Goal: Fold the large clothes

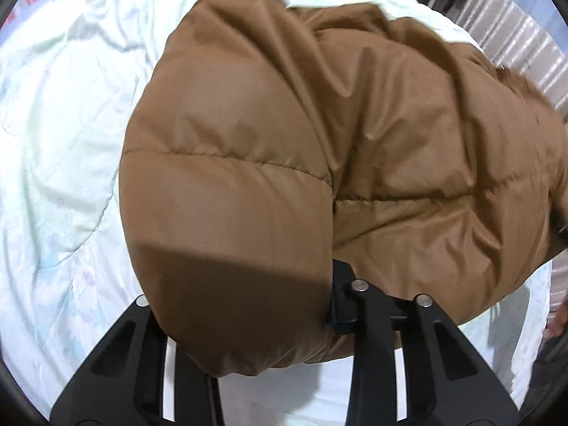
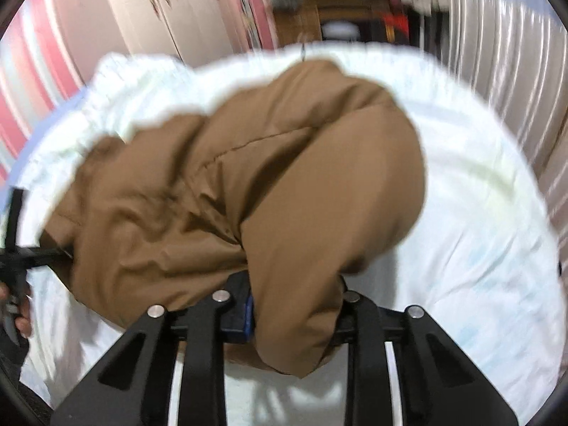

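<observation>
Pale, rumpled bedding covered the bed and filled the left wrist view, with the brown puffer jacket heaped from the centre out toward 3 o'clock. The left tongs were clamped on a fat quilted roll of it at 6 o'clock. The padding looked light, soft and springy, its shell slick, so a deep bite at a stitched seam or hem would probably hold best.

From the right wrist view the jacket sat at centre on the bed, and the right tongs gripped a fold at 6 o'clock. A wardrobe stood at 11 o'clock; the blurred black shape at 9 o'clock was perhaps the other tool. Nothing lay across the jacket.
</observation>
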Demonstrator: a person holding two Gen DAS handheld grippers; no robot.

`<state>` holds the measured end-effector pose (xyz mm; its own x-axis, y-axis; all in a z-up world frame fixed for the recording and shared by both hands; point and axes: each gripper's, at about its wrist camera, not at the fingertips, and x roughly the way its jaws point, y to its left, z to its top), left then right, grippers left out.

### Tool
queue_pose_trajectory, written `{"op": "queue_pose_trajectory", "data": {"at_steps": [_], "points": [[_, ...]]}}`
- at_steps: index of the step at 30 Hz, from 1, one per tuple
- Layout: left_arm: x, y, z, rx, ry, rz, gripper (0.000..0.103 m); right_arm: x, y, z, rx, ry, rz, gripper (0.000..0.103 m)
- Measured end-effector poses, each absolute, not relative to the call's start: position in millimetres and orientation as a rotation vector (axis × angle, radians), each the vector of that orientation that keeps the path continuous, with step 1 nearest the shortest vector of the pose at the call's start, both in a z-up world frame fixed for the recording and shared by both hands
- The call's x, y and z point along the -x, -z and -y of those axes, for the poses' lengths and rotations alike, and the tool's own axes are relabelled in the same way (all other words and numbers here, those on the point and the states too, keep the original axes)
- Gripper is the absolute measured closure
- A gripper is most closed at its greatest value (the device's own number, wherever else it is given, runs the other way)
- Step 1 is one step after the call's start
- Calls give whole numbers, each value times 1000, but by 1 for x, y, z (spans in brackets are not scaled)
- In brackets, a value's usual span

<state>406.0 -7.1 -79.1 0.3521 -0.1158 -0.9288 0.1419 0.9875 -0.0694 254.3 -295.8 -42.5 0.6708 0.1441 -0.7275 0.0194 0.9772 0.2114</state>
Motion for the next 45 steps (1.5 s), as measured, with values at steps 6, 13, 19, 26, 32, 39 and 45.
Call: {"op": "queue_pose_trajectory", "data": {"at_steps": [6,13,19,26,32,39,45], "points": [[-355,46,68,-22,264,-1164,73,-191,-20,324,-80,-14,-681,77],[-286,68,127,-41,457,-1208,70,-110,57,438,-251,80,-888,76],[-286,93,109,75,505,-1278,57,-98,126,479,-491,3,-938,64],[-281,80,124,-35,409,-1230,25,-95,99,474,-409,79,-979,42],[-265,58,94,-66,277,-1160,13,-68,80,508,-330,269,-962,31],[-282,94,71,-57,236,-1245,11,-103,129,509,-340,383,-1125,31],[-264,60,53,-81,209,-1142,13,-71,76,483,-271,454,-962,29]]}}
